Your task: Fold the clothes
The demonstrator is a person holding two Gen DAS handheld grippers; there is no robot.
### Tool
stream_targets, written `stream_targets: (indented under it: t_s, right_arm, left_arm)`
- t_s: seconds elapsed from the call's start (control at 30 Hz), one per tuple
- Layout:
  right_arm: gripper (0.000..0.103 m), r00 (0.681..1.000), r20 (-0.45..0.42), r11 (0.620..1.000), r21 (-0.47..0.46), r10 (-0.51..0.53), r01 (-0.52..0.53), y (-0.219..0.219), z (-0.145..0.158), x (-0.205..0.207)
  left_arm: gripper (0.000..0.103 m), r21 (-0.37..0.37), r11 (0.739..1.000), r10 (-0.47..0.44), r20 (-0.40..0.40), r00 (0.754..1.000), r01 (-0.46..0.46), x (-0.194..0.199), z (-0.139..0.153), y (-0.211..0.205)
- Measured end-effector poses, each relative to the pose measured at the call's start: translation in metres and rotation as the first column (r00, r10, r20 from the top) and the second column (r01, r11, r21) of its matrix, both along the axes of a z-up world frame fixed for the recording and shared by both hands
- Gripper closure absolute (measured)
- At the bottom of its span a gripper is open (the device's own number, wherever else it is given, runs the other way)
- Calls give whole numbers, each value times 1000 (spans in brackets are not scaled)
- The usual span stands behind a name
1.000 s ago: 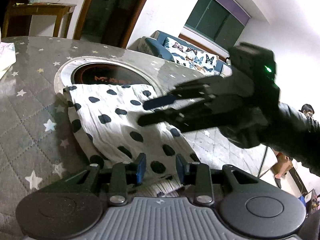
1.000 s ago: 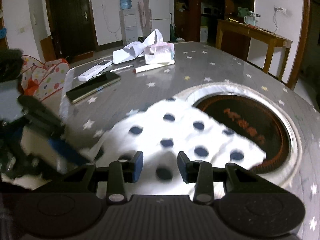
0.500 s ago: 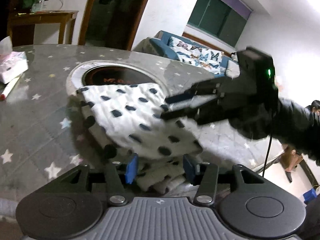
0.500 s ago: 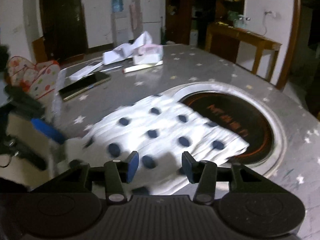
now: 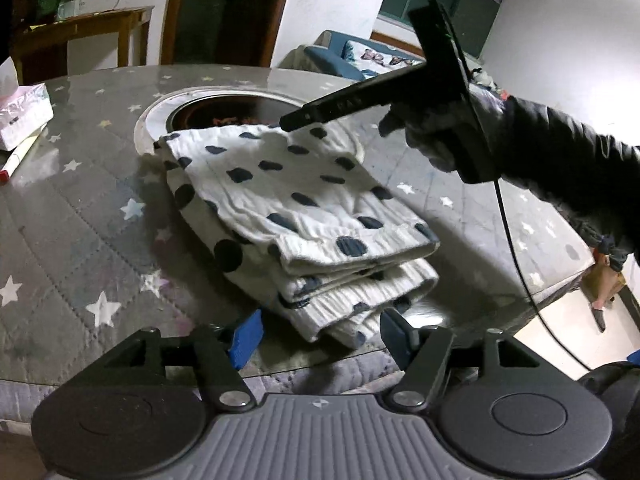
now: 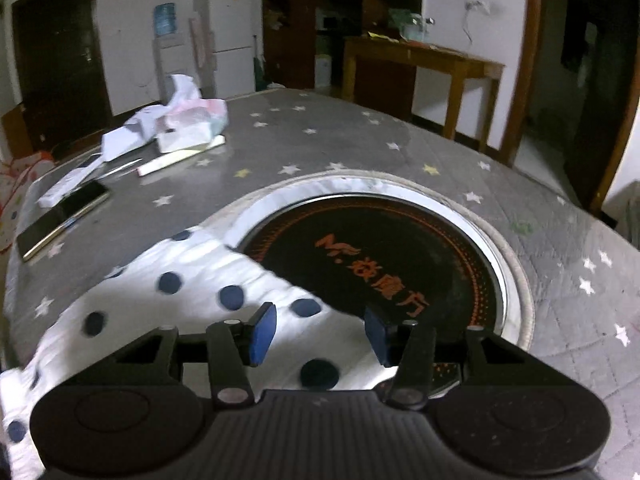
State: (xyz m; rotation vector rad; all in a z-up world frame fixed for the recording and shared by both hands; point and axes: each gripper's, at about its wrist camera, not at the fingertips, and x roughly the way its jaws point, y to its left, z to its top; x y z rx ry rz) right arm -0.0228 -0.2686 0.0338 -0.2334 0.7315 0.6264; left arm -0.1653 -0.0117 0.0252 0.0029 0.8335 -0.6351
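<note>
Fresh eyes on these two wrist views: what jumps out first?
The white cloth with dark polka dots, folded into a thick stack near the table's front edge, one end overlapping the round black inset in the star-print tabletop. The left gripper is opening just short of the stack; the right gripper hangs open above its far end.

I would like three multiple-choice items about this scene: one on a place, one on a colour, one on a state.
1. Where does the far end of the folded cloth lie?
A. on the burner rim
B. on the phone
C. on the floor

2. What colour are the cloth's dots?
A. red
B. dark blue
C. green

3. Is the cloth gripped by the left gripper?
A. yes, pads pressing
B. no, pads apart from it
C. it hangs in the air

Answers: 1 A, its edge overlaps the round burner; 2 B, navy dots on white; 3 B, the jaws are opening and gaps show beside the stack.
</note>
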Motion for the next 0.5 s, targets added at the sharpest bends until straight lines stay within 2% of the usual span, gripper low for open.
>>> stream_targets:
  t_s: [0.27, 0.5]
  right_arm:
    - [52, 996, -90, 999, 26, -18, 21, -1, -15, 23]
    - [52, 995, -95, 1000, 10, -9, 10, -1, -16, 25]
  left_arm:
    - [33, 13, 1000, 4, 13, 1000, -4, 4, -3, -2]
    - [32, 21, 1000, 9, 21, 1000, -10, 5, -3, -3]
